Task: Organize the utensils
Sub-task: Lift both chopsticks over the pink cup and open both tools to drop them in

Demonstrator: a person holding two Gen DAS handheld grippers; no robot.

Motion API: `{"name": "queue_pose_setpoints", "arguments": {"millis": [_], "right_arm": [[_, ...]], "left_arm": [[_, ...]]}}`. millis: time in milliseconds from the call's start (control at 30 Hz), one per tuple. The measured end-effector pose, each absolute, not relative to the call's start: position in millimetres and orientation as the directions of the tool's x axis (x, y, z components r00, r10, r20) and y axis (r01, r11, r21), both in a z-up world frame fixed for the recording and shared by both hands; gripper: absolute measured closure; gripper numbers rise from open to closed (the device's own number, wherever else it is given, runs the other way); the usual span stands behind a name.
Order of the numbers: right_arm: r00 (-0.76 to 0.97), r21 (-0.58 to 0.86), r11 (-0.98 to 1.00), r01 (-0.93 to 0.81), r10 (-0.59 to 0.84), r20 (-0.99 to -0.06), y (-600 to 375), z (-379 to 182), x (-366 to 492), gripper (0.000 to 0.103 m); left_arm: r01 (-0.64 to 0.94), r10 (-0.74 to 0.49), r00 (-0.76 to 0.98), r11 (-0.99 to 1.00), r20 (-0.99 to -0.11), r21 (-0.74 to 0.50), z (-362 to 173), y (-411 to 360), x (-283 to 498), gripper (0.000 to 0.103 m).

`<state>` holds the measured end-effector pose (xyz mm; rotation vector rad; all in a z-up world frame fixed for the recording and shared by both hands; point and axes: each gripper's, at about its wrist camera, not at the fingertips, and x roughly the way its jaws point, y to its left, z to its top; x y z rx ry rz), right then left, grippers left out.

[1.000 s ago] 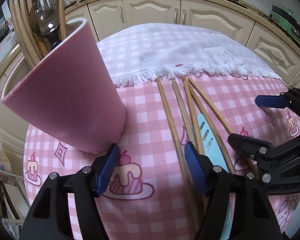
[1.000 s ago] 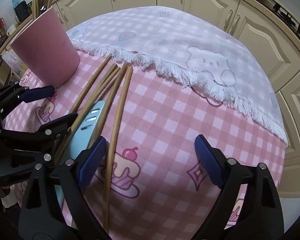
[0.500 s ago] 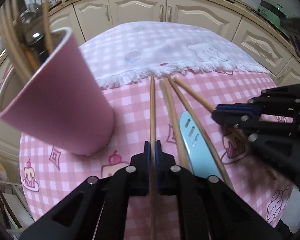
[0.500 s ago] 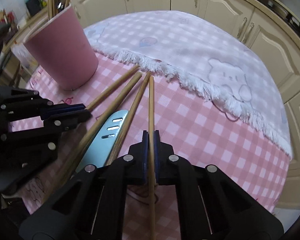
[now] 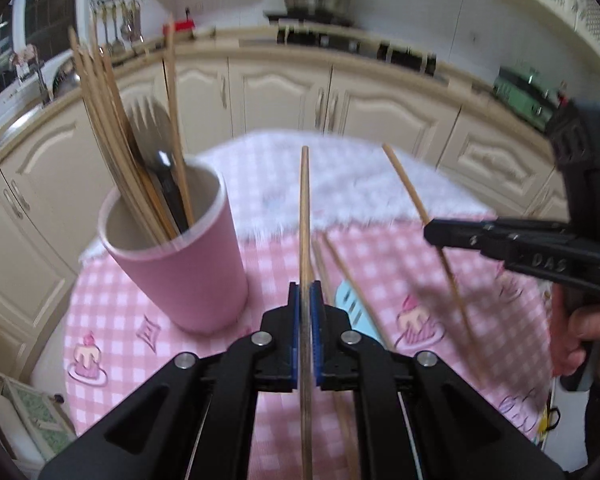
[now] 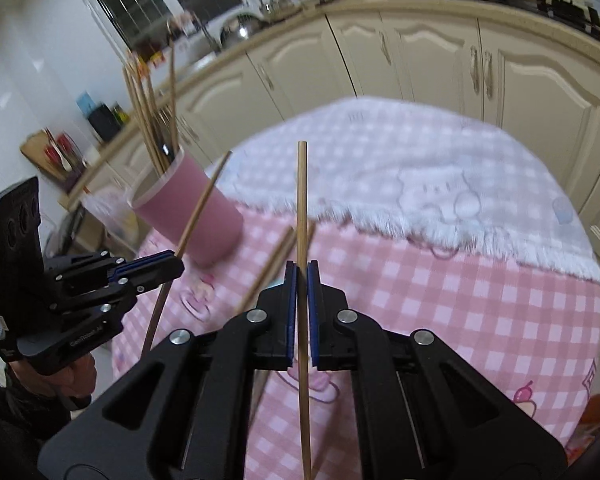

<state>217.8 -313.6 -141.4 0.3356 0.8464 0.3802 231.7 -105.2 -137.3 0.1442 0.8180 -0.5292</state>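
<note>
1. Left gripper (image 5: pixel 306 300): jaws clamped on one wooden chopstick (image 5: pixel 305 200), which is clear of the surface and points forward past the pads.
2. Right gripper (image 6: pixel 300 280): jaws likewise closed on a second chopstick (image 6: pixel 301 200), also held off the surface.
3. Handling, as a judgement: each stick looks light, stiff and thin. The grip sits partway along the shaft with length showing on both sides of the pads, so a stick may pivot between them. A smooth round shaft can also slip when tipped steeply.
4. Destination, as a judgement: the pink cup (image 5: pixel 180 264) stands upright on the checked tablecloth (image 5: pixel 380 248), near the left gripper.
5. Obstruction: the cup already holds a bundle of tall sticks (image 5: pixel 112 140) and a dark utensil (image 5: pixel 168 184) leaning to its left side. The freer part of the mouth is on its right side.
6. Left on the surface: more loose chopsticks (image 5: pixel 328 272) and a light blue spatula (image 5: pixel 352 308), lying just beyond the left gripper.
7. Both held sticks point the same way and stand near each other; they could cross on approach.
</note>
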Motion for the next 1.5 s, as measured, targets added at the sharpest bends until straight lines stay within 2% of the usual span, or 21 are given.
{"name": "queue_pose_setpoints", "arguments": {"millis": [333,500,733,867,1100,1300,1500], "right_arm": [[0.67,0.444,0.856,-0.265,0.494,-0.554,-304,-106,223,0.098],[0.693,0.435,0.844,-0.314,0.517,-0.503,-294,-78,228,0.098],[0.735,0.402,0.815,-0.418,0.563,-0.377,-268,-18,251,0.098],[0.753,0.37,0.804,-0.466,0.58,-0.311,-250,11,267,0.098],[0.762,0.351,0.793,-0.499,0.594,-0.259,-227,27,293,0.098],[0.767,0.327,0.802,-0.5,0.585,-0.263,-215,22,304,0.098],[0.769,0.314,0.813,-0.49,0.573,-0.284,-208,6,313,0.098]], "left_arm": [[0.466,-0.437,0.71,0.879,-0.552,-0.096,-82,-82,223,0.098],[0.421,-0.42,0.784,0.901,-0.458,-0.107,-57,-65,230,0.098],[0.366,-0.383,0.862,0.923,-0.331,-0.116,-14,-38,248,0.098],[0.335,-0.369,0.89,0.928,-0.267,-0.165,4,-25,264,0.098],[0.319,-0.347,0.925,0.931,-0.154,-0.179,26,-19,278,0.098],[0.301,-0.325,0.938,0.936,-0.122,-0.182,23,-20,291,0.098],[0.27,-0.301,0.941,0.943,-0.152,-0.195,-1,-22,303,0.098]]}}
